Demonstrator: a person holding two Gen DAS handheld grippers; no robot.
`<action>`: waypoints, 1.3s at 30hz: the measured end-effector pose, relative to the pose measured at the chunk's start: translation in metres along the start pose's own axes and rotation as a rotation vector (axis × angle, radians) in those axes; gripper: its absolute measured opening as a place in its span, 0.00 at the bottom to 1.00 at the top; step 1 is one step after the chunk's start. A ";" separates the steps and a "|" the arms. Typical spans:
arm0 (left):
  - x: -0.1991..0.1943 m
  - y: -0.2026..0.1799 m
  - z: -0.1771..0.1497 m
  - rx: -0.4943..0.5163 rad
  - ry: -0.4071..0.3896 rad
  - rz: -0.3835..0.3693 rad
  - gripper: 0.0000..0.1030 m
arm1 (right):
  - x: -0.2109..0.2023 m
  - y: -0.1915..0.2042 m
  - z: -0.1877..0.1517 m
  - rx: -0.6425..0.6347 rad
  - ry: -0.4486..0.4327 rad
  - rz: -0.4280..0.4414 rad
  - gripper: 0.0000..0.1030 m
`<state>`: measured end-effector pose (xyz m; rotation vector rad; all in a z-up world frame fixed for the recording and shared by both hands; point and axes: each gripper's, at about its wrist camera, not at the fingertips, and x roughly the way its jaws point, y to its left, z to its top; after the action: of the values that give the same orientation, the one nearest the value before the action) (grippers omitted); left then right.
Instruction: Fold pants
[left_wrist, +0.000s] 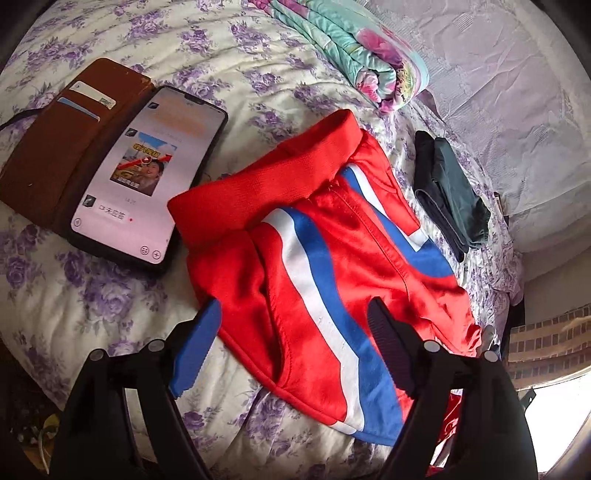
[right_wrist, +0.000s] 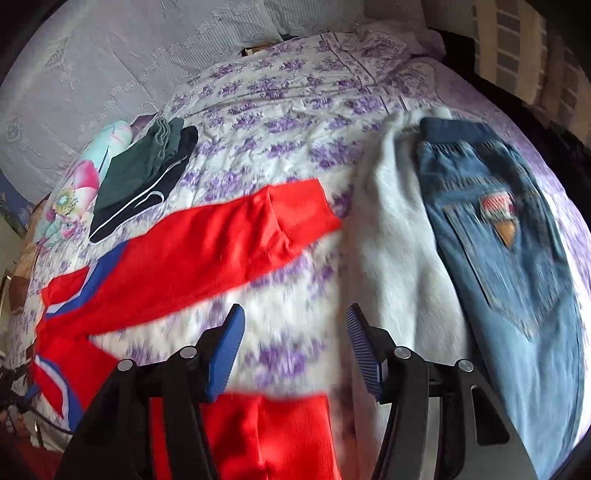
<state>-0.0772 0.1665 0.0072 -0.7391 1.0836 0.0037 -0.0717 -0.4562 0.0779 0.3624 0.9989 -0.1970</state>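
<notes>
Each black plastic gripper, left (left_wrist: 295, 332) and right (right_wrist: 295, 336), carries ridged blue finger pads (left_wrist: 195, 354) and round silver screws (right_wrist: 402, 352).

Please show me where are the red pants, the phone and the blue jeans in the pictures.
red pants (left_wrist: 325, 266): left wrist view, on the red cloth beside the white and blue stripe.
phone (left_wrist: 147, 177): left wrist view, on its lit screen.
blue jeans (right_wrist: 517, 266): right wrist view, on the back pocket.

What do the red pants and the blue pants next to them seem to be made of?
The red pants look like soft fleecy knit with a slight sheen and ribbed cuffs, with sewn white and blue stripes. The blue pants look like faded denim, though the picture is blurred.
</notes>
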 end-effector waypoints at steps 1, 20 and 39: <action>-0.001 0.002 -0.001 -0.002 0.001 0.001 0.76 | -0.012 -0.003 -0.017 0.026 0.028 0.026 0.51; 0.017 0.004 -0.004 0.061 0.086 -0.011 0.79 | -0.008 -0.042 -0.072 0.349 0.068 0.059 0.14; 0.061 -0.066 0.138 0.195 -0.030 0.004 0.79 | 0.048 0.127 0.039 -0.220 0.063 0.257 0.34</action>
<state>0.0857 0.1708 0.0292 -0.5601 1.0408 -0.0860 0.0256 -0.3540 0.0823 0.2940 1.0149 0.1569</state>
